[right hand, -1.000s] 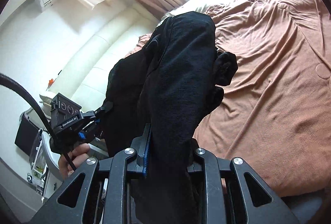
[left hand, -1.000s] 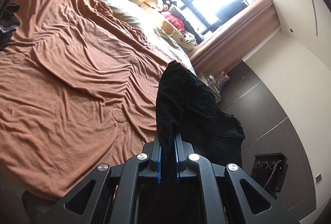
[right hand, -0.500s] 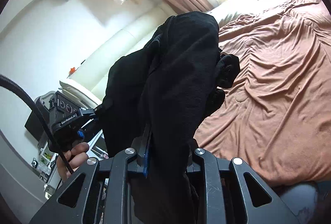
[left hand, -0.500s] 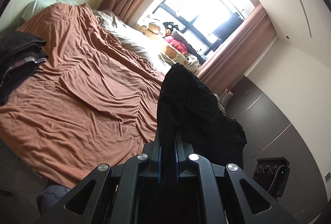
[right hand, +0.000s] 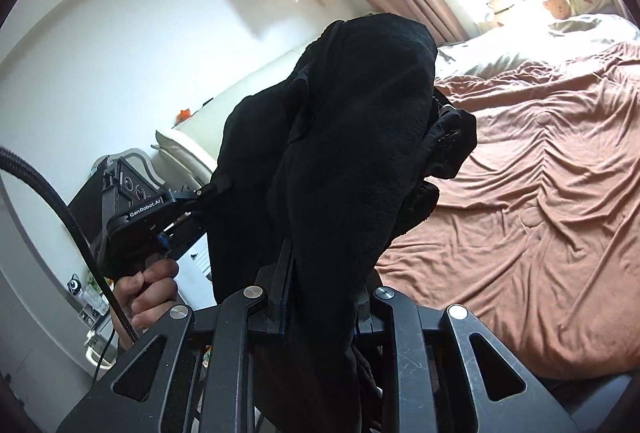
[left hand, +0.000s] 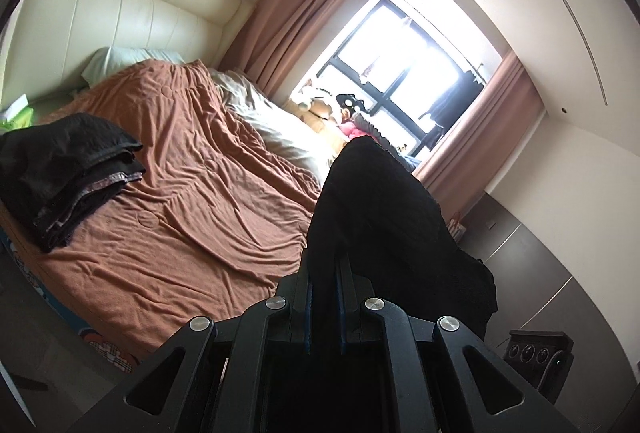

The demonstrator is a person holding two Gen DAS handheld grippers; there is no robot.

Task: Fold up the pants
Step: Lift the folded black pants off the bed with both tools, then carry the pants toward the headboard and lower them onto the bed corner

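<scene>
Black pants (left hand: 380,217) hang in the air between both grippers, off the near side of the bed. My left gripper (left hand: 325,273) is shut on one part of the cloth, which drapes over its fingers. My right gripper (right hand: 320,281) is shut on another part of the same pants (right hand: 352,137), which cover its fingertips. The left gripper also shows in the right wrist view (right hand: 188,205), held by a hand and pinching the pants' left edge. The right gripper's body shows at the left wrist view's lower right (left hand: 538,357).
A bed with a rumpled brown cover (left hand: 192,201) lies ahead. A stack of folded dark clothes (left hand: 60,169) sits at its left edge. Pillows, stuffed toys (left hand: 320,109) and a bright window (left hand: 404,65) are at the far side. A cream headboard (left hand: 120,17) is on the left.
Both grippers have risen and tilted upward with the pants still held. The headboard, window and stack of dark clothes have come further into view.
</scene>
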